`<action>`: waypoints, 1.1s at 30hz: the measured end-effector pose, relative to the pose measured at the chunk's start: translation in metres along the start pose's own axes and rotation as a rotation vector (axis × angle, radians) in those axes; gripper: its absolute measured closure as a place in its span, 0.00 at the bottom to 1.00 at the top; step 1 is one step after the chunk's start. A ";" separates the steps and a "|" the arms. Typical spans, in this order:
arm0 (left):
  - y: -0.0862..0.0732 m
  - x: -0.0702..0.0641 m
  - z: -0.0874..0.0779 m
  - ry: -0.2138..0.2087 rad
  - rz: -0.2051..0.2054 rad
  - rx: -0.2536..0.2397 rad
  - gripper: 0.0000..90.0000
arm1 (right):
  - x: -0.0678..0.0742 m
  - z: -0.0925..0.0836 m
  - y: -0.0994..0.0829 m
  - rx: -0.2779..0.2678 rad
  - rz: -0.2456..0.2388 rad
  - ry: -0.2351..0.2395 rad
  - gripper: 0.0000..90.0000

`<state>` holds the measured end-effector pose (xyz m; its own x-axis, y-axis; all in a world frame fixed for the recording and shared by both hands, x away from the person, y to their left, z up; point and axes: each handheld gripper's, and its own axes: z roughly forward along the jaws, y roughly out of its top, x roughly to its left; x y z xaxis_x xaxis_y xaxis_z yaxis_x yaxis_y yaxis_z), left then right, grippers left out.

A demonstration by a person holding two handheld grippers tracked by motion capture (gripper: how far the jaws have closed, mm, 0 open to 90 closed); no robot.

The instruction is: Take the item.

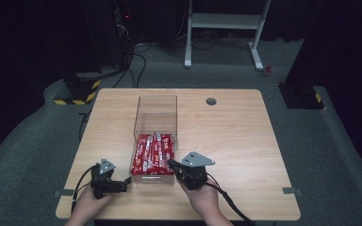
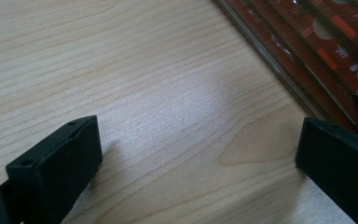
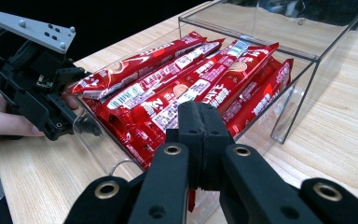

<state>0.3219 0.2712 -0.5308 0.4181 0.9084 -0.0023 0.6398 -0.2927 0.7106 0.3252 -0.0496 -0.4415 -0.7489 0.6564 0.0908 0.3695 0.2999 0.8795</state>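
A clear acrylic box (image 1: 155, 106) stands on the wooden table, open on top. Several red snack packets (image 1: 153, 153) lie piled at its near end. My left gripper (image 1: 125, 183) rests on the table beside the box's near left corner. Its jaws stand wide apart over bare wood in the left gripper view (image 2: 196, 154), with the box wall (image 2: 270, 60) and packets (image 2: 335, 42) at the upper right. My right gripper (image 1: 173, 165) sits at the near right corner. Its jaws (image 3: 201, 116) are pressed together just above the packets (image 3: 182, 84). The left gripper (image 3: 81, 123) touches the box's front edge there.
A grey cable grommet (image 1: 211, 101) is set into the table behind the box. Bare wood lies to the right of the box and beyond it. On the floor behind stand a white desk frame (image 1: 226, 21) and black stands (image 1: 301, 94).
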 end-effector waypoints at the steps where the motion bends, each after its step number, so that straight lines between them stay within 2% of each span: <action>1: 0.000 0.000 0.000 0.000 0.000 0.001 0.01 | 0.000 0.000 0.000 -0.001 0.000 0.000 1.00; 19: 0.000 0.000 0.000 0.000 0.000 0.000 0.01 | -0.001 -0.010 0.006 -0.037 -0.004 -0.003 1.00; 33: 0.000 0.000 0.000 0.000 0.001 0.001 0.01 | -0.009 -0.021 0.005 -0.051 -0.003 -0.033 1.00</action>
<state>0.3219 0.2712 -0.5307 0.4187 0.9081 -0.0018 0.6401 -0.2937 0.7100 0.3224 -0.0689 -0.4276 -0.7314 0.6780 0.0736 0.3383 0.2670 0.9024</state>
